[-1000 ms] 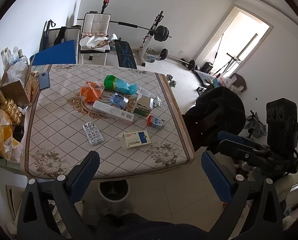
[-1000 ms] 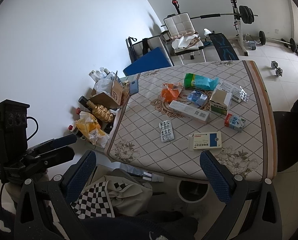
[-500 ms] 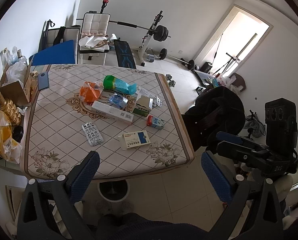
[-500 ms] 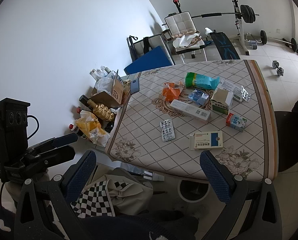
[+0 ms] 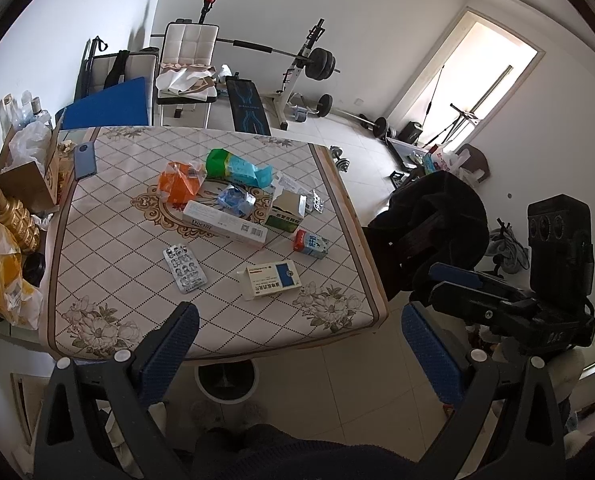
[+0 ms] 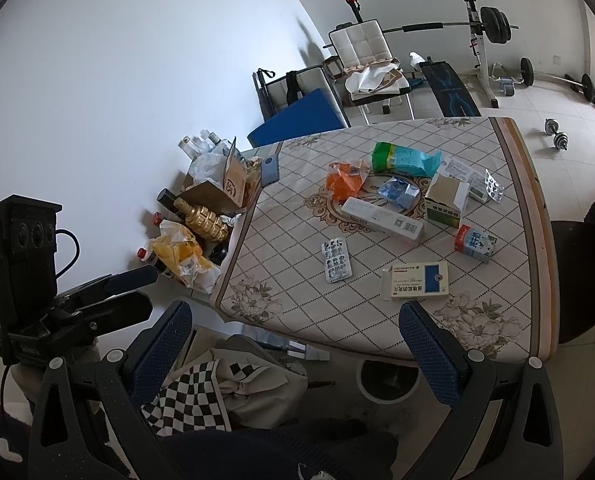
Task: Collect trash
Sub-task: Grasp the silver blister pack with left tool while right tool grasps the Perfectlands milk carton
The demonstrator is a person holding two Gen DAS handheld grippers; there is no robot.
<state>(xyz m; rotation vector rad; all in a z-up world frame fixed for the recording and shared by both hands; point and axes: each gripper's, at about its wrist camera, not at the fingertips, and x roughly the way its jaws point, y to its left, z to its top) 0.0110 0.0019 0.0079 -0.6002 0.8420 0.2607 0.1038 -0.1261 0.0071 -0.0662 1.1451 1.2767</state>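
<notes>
Trash lies on a patterned table: a white box with a blue patch, a blister pack, a long white box, a small red and blue carton, an open green-white box, an orange wrapper, a teal and green bag and a blue wrapper. My left gripper hangs open off the table's near edge, holding nothing. My right gripper is open too, near the front left corner; the white box lies just beyond its right finger.
A white bin stands on the floor under the near edge. A phone lies at the far left corner. A cardboard box, a gold bottle and a yellow bag crowd the left side. A dark draped chair stands right.
Both grippers stay open and almost still. The right wrist view has drifted very slightly; nothing on the table has moved.
</notes>
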